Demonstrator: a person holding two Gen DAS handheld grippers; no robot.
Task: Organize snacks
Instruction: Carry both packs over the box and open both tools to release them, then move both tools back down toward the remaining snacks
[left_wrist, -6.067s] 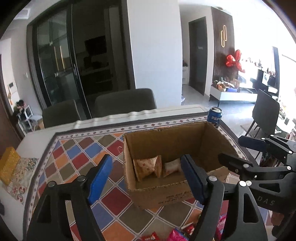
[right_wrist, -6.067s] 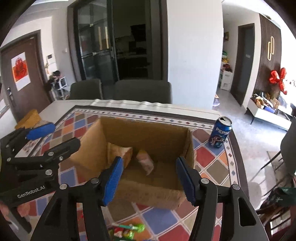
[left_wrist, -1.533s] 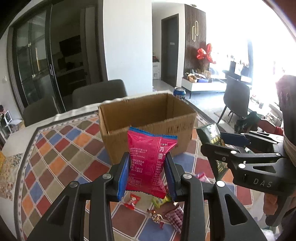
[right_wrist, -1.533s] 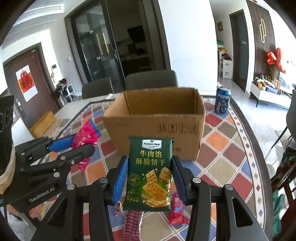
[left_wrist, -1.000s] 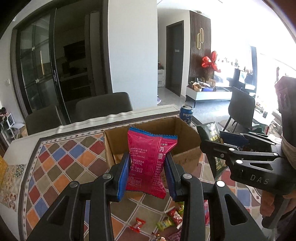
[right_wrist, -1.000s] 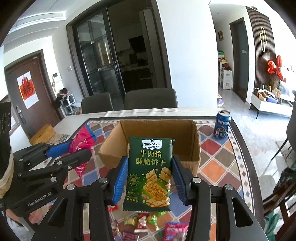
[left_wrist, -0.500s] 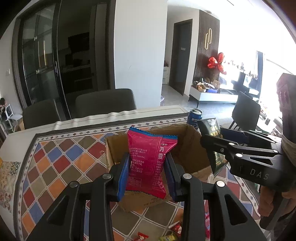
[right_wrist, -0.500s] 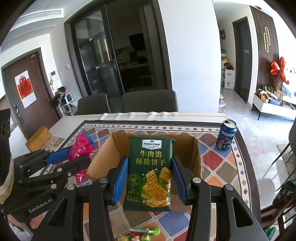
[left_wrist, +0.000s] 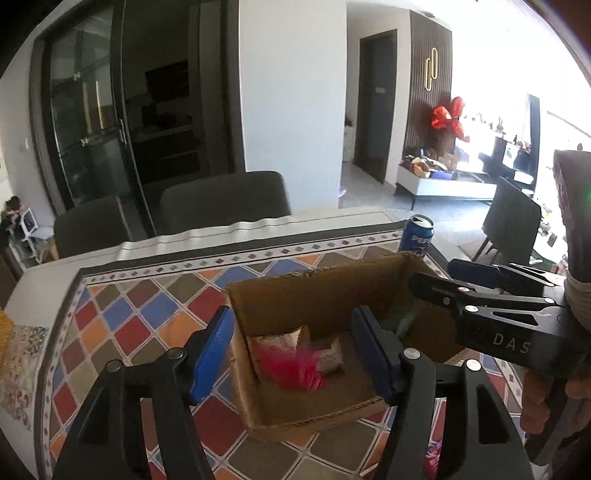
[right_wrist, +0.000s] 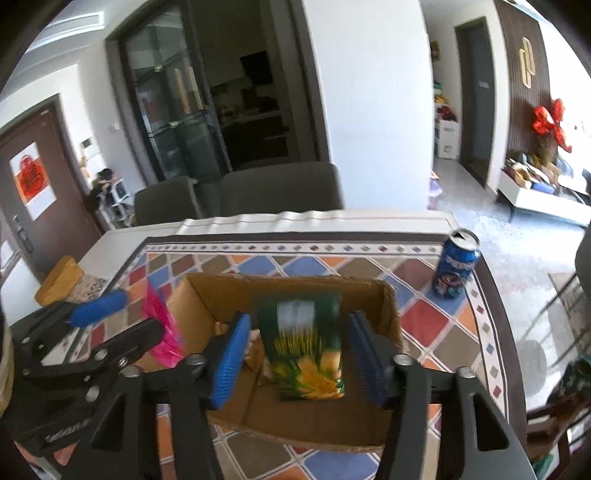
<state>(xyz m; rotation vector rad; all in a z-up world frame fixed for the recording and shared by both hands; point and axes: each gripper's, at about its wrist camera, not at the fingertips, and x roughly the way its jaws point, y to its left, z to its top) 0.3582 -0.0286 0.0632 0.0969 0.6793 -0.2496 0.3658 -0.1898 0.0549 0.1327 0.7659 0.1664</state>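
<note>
Both claws hang spread wide over the cardboard box, grasping nothing. Between the left claw pads, a red packet shows only as a motion-smeared pink streak inside the box, its print unreadable, just beside two pale wrapped snacks on the box floor. Between the right claw pads, a green cracker packet is blurred too, touching neither pad, its lower edge in front of the box interior; whether it rests on the bottom cannot be told. Beyond the right claw, a Pepsi can stands on the patterned worktop, well apart from the box. Loose sweets below the left claw are mostly cut off by its arms.
</note>
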